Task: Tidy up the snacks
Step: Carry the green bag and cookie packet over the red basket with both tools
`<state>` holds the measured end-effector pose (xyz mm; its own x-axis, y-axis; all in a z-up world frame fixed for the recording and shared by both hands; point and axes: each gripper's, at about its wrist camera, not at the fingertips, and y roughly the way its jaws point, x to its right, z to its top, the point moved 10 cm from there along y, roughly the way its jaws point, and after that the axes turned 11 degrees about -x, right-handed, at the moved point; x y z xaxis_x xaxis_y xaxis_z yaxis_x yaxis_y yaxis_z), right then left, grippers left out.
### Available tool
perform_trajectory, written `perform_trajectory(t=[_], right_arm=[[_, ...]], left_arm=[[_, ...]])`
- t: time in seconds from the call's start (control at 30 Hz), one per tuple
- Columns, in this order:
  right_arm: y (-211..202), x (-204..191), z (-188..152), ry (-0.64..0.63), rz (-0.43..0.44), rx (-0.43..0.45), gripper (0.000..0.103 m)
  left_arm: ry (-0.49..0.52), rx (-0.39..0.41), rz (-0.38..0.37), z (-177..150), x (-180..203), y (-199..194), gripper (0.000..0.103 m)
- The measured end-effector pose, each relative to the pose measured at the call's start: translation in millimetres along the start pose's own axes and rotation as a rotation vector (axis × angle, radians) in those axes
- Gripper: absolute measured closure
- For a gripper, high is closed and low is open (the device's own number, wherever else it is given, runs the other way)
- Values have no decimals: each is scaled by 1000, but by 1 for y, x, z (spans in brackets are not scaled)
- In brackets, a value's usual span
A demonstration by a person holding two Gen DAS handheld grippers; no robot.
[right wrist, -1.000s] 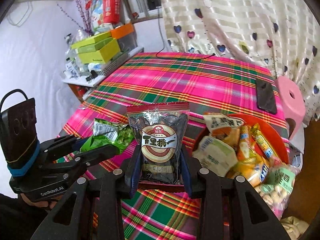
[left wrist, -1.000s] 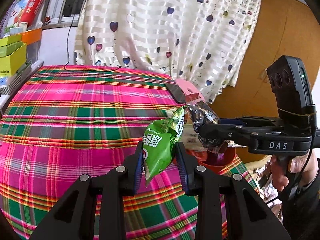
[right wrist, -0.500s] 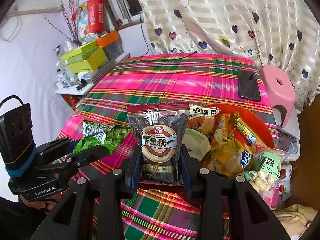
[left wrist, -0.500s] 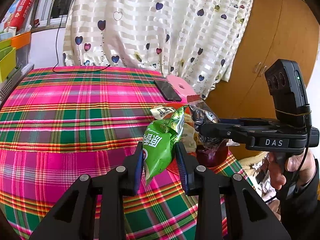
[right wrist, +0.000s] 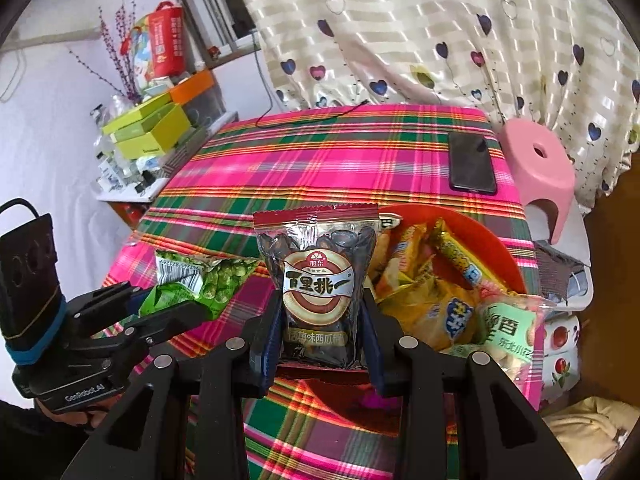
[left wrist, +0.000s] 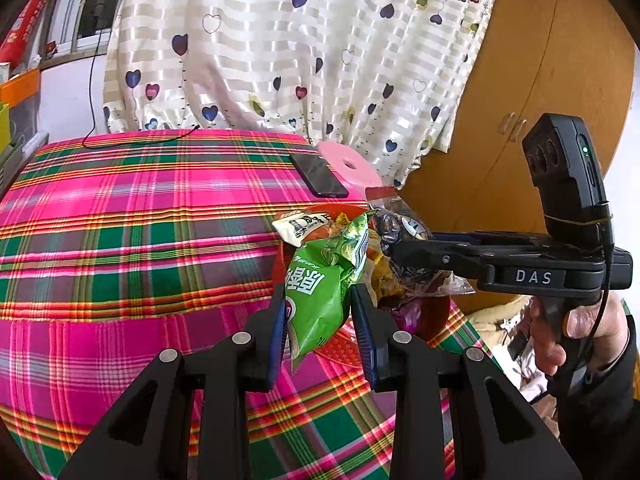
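Bowl [right wrist: 500, 240] nearer, rim hidden by snacks [right wrist: 432, 304]

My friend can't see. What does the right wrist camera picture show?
The right gripper pinches a dark packet of melon seeds above a pink plaid tablecloth. Beside it sits a red bowl full of snacks; the left gripper holds a green pea packet.

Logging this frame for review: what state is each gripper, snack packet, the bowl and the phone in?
Left gripper: shut on green pea packet.
Green pea packet: sealed, held off the table.
Right gripper: shut on melon seed packet.
Melon seed packet: sealed, upright.
Red bowl: heaped with snack packets.
Phone: flat, screen dark.
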<state>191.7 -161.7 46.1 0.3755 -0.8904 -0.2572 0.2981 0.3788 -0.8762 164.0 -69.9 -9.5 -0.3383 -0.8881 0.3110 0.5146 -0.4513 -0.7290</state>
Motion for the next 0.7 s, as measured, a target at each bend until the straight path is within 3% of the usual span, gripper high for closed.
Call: perform_trajectory(t=[0.7], right_arm=[[16, 70, 19, 98, -58, -13, 70]], left_arm=[[63, -42, -31, 24, 31, 34, 71]])
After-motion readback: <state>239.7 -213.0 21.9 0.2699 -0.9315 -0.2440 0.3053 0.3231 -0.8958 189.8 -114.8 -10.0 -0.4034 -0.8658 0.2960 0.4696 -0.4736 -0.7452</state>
